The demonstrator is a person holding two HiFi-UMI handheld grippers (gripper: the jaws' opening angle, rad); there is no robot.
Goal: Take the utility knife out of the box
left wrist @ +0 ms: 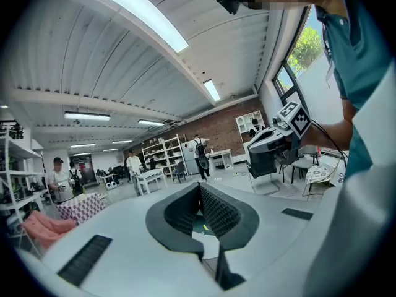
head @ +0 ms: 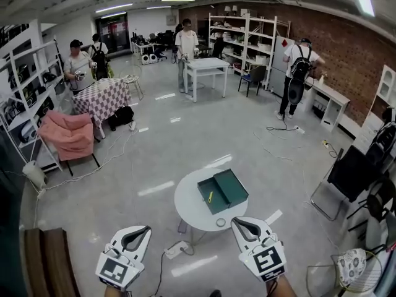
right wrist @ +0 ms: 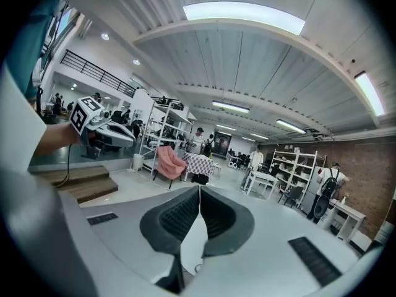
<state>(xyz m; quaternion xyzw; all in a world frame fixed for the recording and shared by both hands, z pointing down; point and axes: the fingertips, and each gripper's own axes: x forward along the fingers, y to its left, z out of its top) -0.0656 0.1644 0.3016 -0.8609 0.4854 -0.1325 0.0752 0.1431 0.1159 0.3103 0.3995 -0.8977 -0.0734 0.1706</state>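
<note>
An open green box (head: 223, 190) lies on a small round white table (head: 189, 208). Inside its left half lies a yellow utility knife (head: 210, 197). Both grippers hover short of the table's near edge, well apart from the box. My left gripper (head: 146, 229) is at the lower left, shut with nothing held. My right gripper (head: 237, 223) is at the lower right, also shut and empty. In the left gripper view the pads meet at the left gripper's (left wrist: 199, 185) tip, and the green box (left wrist: 199, 226) shows below them. The right gripper's (right wrist: 199, 188) jaws are pressed together.
A roll of tape (head: 221, 222) sits on the table's near edge. A power strip (head: 175, 249) with cables lies on the floor below. A wooden bench (head: 49, 262) is at the lower left, a black folding chair (head: 348, 173) at the right. Several people stand far off.
</note>
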